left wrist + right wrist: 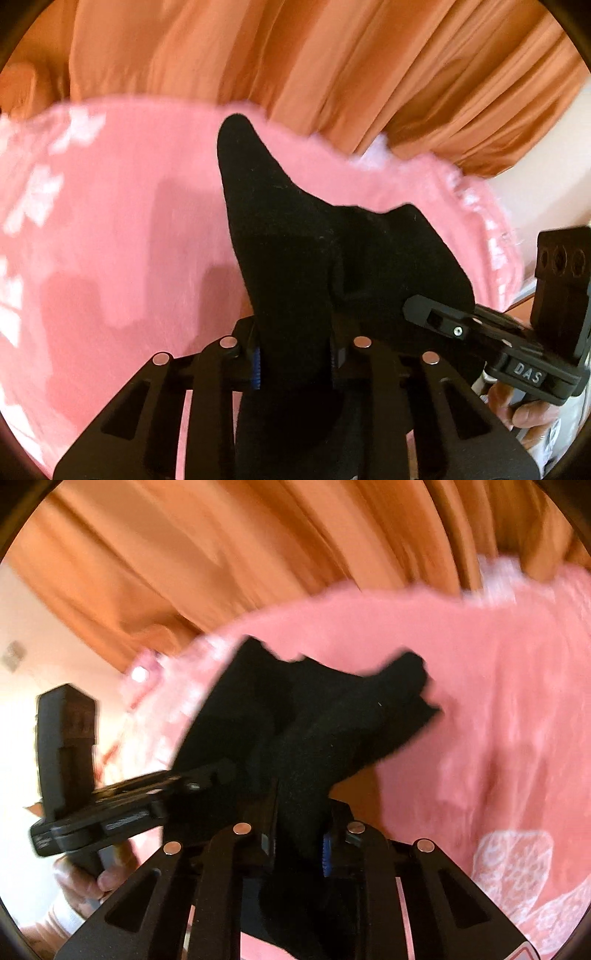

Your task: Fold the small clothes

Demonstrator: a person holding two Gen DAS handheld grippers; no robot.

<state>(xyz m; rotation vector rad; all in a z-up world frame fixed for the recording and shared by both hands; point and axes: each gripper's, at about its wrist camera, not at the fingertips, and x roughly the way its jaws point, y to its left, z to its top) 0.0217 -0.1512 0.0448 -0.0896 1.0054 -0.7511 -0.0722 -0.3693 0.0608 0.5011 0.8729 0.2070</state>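
**A:** Where is the sock right now?

**B:** You have the black sock (295,258) lifted off the pink bedspread (110,221), strung between your two grippers. Your left gripper (295,363) has its jaws closed tight on one end; in the left wrist view the cloth rises from between them and tapers to a rounded tip against the bedspread.

**A:** And my right one?

**B:** Your right gripper (299,843) is clamped on the sock (314,720) too. The fabric runs up from its jaws and spreads into a ragged, bunched edge. Both views are blurred, so I cannot tell toe from cuff.

**A:** How close are the two tools?

**B:** Near each other. From the left wrist view, your right gripper (436,314) comes in from the right, its tip against the sock. From the right wrist view, your left gripper (207,775) comes in from the left.

**A:** What is behind?

**B:** Orange curtains (332,66) hang beyond the bedspread's far edge.
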